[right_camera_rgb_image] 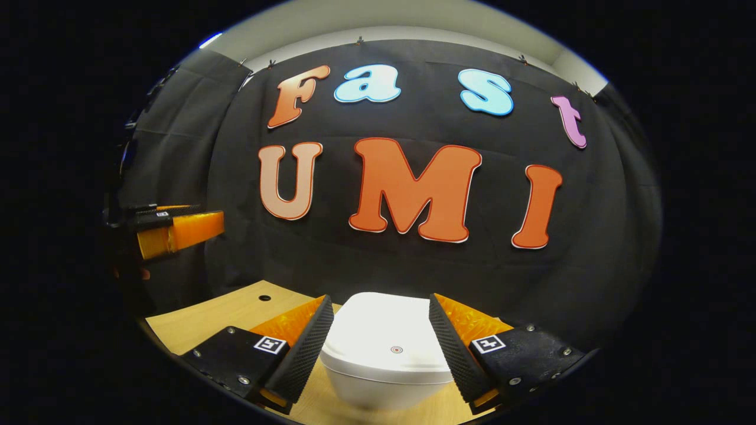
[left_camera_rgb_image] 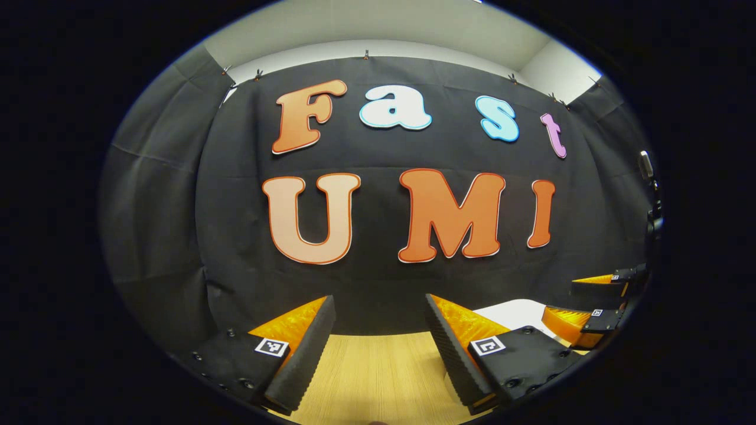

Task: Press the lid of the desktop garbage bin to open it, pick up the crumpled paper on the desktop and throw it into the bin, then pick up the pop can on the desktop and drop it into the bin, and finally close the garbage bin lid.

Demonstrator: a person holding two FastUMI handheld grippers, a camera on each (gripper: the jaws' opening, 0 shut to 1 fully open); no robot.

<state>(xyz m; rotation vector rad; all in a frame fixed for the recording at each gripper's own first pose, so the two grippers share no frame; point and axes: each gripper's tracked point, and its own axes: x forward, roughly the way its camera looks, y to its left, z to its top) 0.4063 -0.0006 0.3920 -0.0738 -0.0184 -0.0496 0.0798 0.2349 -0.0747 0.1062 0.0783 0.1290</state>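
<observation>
Right gripper view: right gripper (right_camera_rgb_image: 378,348) spread above closed bin lid (right_camera_rgb_image: 384,336); left gripper (left_camera_rgb_image: 378,354) released.

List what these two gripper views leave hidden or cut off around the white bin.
- White plastic garbage bin, right gripper view: its base is cut off by the bottom edge, and its sides are hidden by the right gripper's fingers.
- Same bin, left gripper view: a white sliver shows; the left gripper's finger covers the rest.
- Wooden desktop: near part cut off in both views.
</observation>
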